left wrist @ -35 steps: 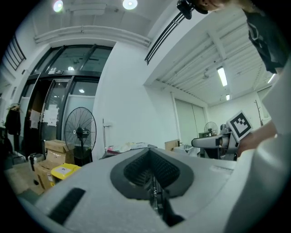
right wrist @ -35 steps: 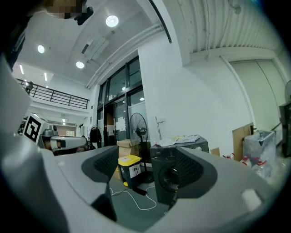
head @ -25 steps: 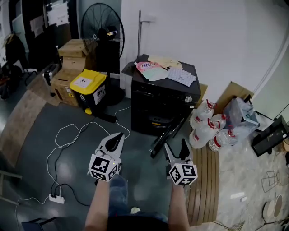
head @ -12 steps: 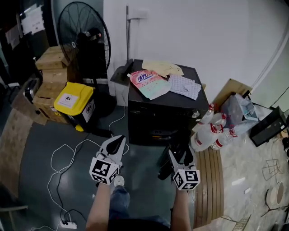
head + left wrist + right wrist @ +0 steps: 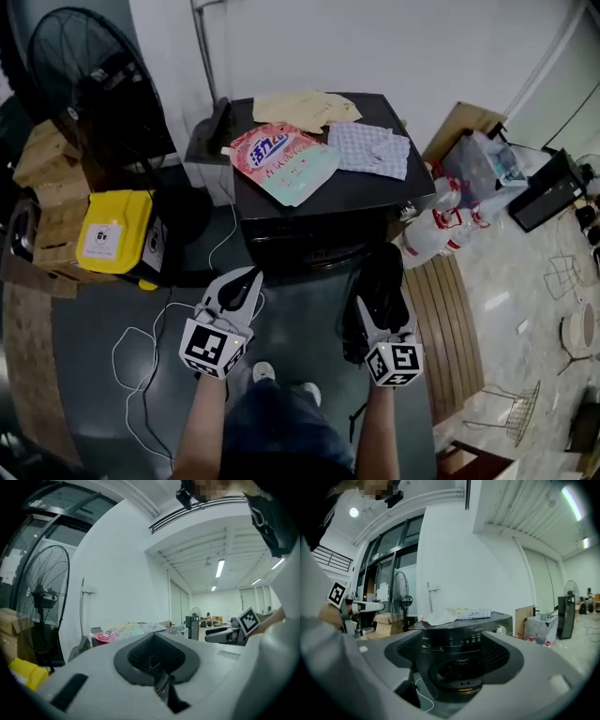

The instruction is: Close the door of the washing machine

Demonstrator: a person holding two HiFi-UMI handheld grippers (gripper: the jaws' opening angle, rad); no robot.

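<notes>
While the door (image 5: 375, 281) hangs open, a dark panel swung out from the right side of the front of the black washing machine (image 5: 361, 192), the closing step looks about to begin rather than finished. The right gripper (image 5: 377, 309) sits just over that panel in the head view. Its 2 fingers are apart with nothing clamped, and its own view shows the machine's front and a round ring low down in the gap. I cannot tell whether the gripper touches the door. The left gripper (image 5: 246, 281) hovers over the floor in front of the machine's left half, its fingers together on nothing.

The next move probably calls for the right gripper to get behind the door's free edge and sweep it leftward to the front until the latch catches. A push should do, with no grasp needed.

On top of the machine lie a pink detergent pouch (image 5: 281, 159), a checked cloth (image 5: 370, 150) and a pale yellow cloth (image 5: 305, 108), all clear of the door. Water bottles (image 5: 436, 234) crowd the floor just right of the machine, near the hinge side. A white cable (image 5: 141, 347) loops on the floor near the person's feet, and a fan (image 5: 84, 84), cardboard boxes (image 5: 47, 178) and a yellow-lidded bin (image 5: 112, 239) stand well to the left. None of these blocks the swing.
</notes>
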